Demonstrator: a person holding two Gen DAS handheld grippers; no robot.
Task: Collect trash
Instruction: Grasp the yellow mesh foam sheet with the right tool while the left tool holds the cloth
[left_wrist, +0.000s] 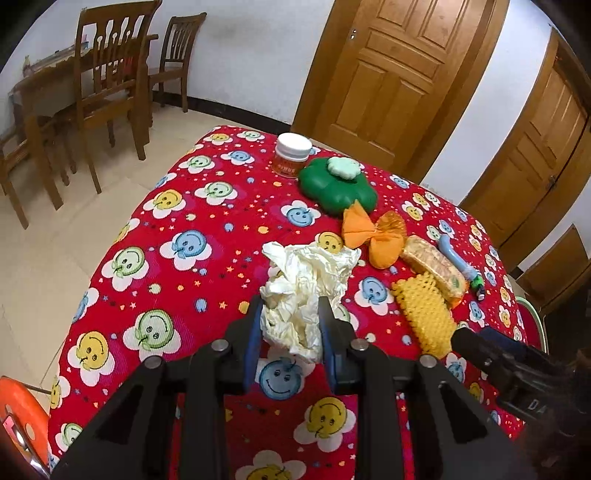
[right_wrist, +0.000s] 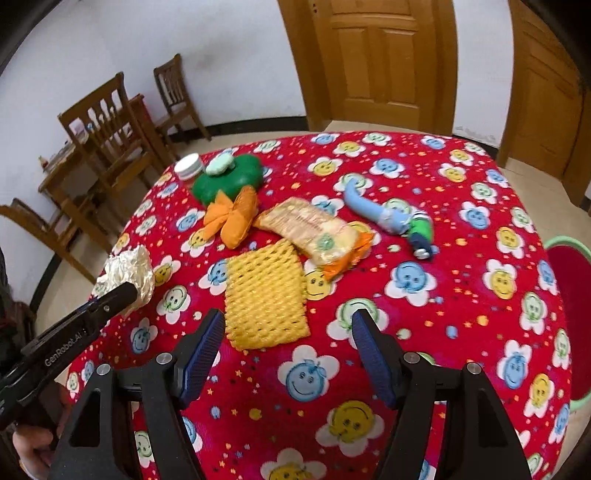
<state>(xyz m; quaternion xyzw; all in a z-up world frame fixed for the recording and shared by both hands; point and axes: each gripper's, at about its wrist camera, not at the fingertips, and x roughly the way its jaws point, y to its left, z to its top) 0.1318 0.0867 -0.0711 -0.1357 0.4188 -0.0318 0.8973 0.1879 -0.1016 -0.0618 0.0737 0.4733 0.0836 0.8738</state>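
- Far left, beyond the tabletop (right_wrist: 461, 280): wooden chairs (left_wrist: 107, 81) and a dining table against a white wall.
- Left tongs (left_wrist: 290, 314): clamped on crumpled cream paper (left_wrist: 306, 284), pads pressed into both sides of the wad. In the right wrist view the same wad (right_wrist: 133, 271) seen held at the tip of the left tongs (right_wrist: 122, 291), near the tabletop's left edge.
- Tabletop covered in red cloth printed with smiley flowers.
- Back left of the cloth: white-lidded jar (left_wrist: 292, 153), touching or just beside a green clover-shaped container (left_wrist: 334, 188) with a pale flower-shaped lid.
- Just in front of the container: orange twisted wrapper (right_wrist: 232, 218).
- Right of that: clear snack packet (right_wrist: 314, 229) with orange ends, lying flat.
- In front of the packet, corner touching it: yellow foam fruit net (right_wrist: 264, 295), flat on the cloth.
- Right tongs (right_wrist: 288, 332): apart, nothing gripped, near end of the yellow net visible between the blue pads. Contact with the net not determinable.
- Further right: blue toy (right_wrist: 384, 212) with green and dark end, lying well apart from the net.
- Far right edge: green-rimmed basin (right_wrist: 565, 243) with red inside, beside the tabletop.
- Behind: wooden doors (right_wrist: 373, 62).
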